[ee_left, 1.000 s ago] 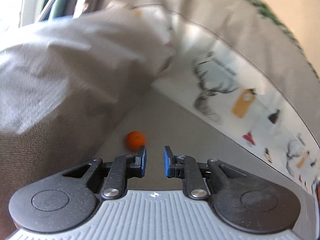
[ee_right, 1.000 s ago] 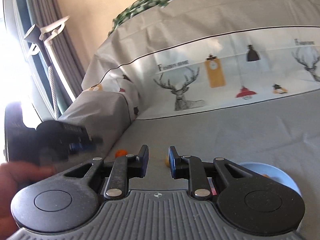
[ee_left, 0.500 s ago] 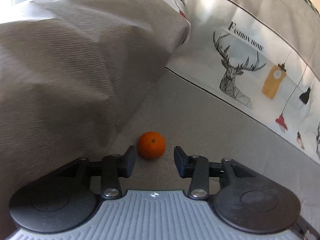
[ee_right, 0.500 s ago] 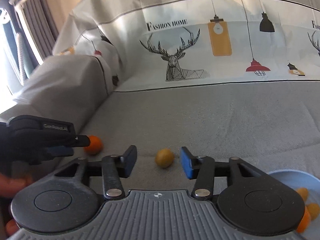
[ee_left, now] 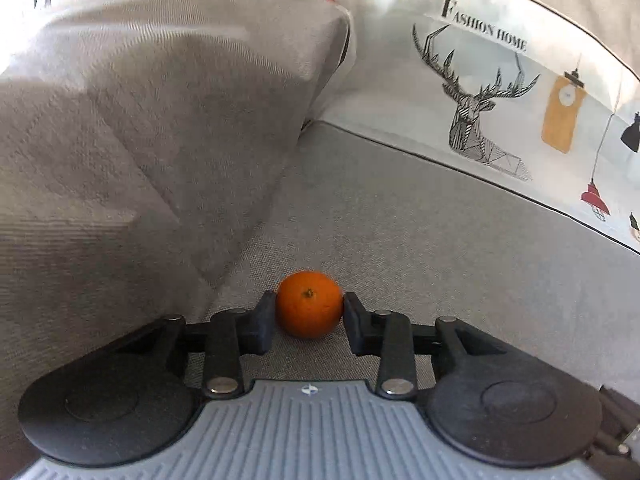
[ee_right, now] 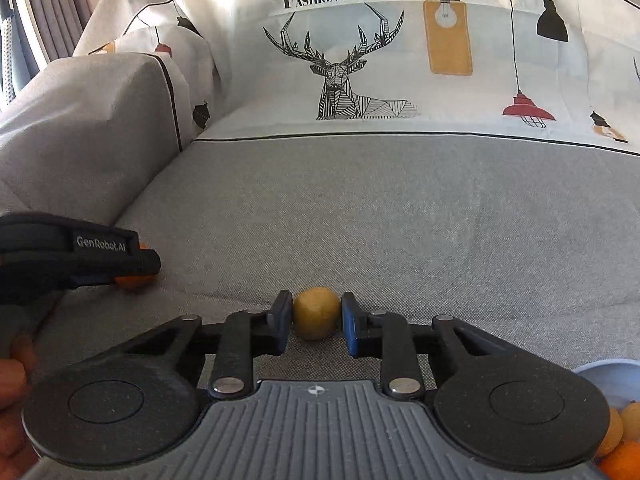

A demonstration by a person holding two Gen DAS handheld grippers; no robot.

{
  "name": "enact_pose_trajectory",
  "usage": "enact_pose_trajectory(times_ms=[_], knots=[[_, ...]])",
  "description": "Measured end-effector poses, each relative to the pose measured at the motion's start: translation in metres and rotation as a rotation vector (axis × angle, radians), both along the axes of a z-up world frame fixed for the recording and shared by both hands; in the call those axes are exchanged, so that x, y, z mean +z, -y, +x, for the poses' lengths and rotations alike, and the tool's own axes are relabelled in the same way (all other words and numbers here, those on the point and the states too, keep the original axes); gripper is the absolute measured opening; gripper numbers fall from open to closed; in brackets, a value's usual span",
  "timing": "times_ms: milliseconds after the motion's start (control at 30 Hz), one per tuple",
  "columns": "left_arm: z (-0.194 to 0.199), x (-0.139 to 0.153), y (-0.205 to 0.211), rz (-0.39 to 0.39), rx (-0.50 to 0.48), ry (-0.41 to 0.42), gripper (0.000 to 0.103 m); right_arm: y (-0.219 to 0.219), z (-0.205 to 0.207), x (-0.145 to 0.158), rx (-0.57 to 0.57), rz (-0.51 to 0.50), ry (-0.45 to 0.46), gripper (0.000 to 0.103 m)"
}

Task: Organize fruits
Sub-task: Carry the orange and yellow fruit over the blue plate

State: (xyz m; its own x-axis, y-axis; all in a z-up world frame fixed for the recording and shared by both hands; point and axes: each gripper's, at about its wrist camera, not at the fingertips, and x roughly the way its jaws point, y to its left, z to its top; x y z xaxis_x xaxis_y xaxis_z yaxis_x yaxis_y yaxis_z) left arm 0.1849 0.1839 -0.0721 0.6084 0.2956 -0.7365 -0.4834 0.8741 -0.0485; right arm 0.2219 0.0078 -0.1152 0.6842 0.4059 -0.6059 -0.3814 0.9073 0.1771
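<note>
An orange mandarin (ee_left: 309, 304) lies on the grey sofa seat (ee_left: 440, 240), right between the fingers of my left gripper (ee_left: 309, 312); both fingertips touch its sides. A small yellow-brown fruit (ee_right: 316, 312) lies on the seat between the fingers of my right gripper (ee_right: 316, 316), with thin gaps on both sides. In the right wrist view the left gripper (ee_right: 136, 264) shows at the left with the mandarin (ee_right: 134, 282) under it. A blue bowl (ee_right: 608, 372) with several orange and yellow fruits sits at the lower right.
A grey cushioned armrest (ee_left: 140, 140) rises close on the left of the mandarin. The printed backrest cover with a deer (ee_right: 344, 72) stands behind the seat. A curtain (ee_right: 36, 20) hangs at the far left.
Both grippers moved forward and down onto their fruits. The left fingers opened, then closed in on the mandarin. The right fingers opened and now flank the yellow-brown fruit.
</note>
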Motion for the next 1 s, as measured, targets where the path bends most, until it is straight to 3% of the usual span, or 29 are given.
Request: enact_pose_trajectory(times_ms=[267,400,633,800,1000], knots=[[-0.037,0.039,0.023,-0.043,-0.018,0.089,0.038,0.030,-0.030,0.045,0.022,0.100,0.087,0.028],[-0.066,0.059,0.052,-0.040,-0.068,0.133,0.039,0.065,-0.058,0.075,-0.003,0.138,0.133,0.028],[-0.116,0.082,0.084,-0.102,-0.113,0.227,0.039,0.140,-0.120,0.113,-0.059,0.145,0.215,0.028],[-0.138,0.093,0.104,-0.132,-0.182,0.291,0.039,0.202,-0.159,0.119,-0.151,0.179,0.246,0.027],[-0.156,0.100,0.137,-0.154,-0.309,0.331,0.039,0.252,-0.173,0.102,-0.240,0.205,0.239,0.027]])
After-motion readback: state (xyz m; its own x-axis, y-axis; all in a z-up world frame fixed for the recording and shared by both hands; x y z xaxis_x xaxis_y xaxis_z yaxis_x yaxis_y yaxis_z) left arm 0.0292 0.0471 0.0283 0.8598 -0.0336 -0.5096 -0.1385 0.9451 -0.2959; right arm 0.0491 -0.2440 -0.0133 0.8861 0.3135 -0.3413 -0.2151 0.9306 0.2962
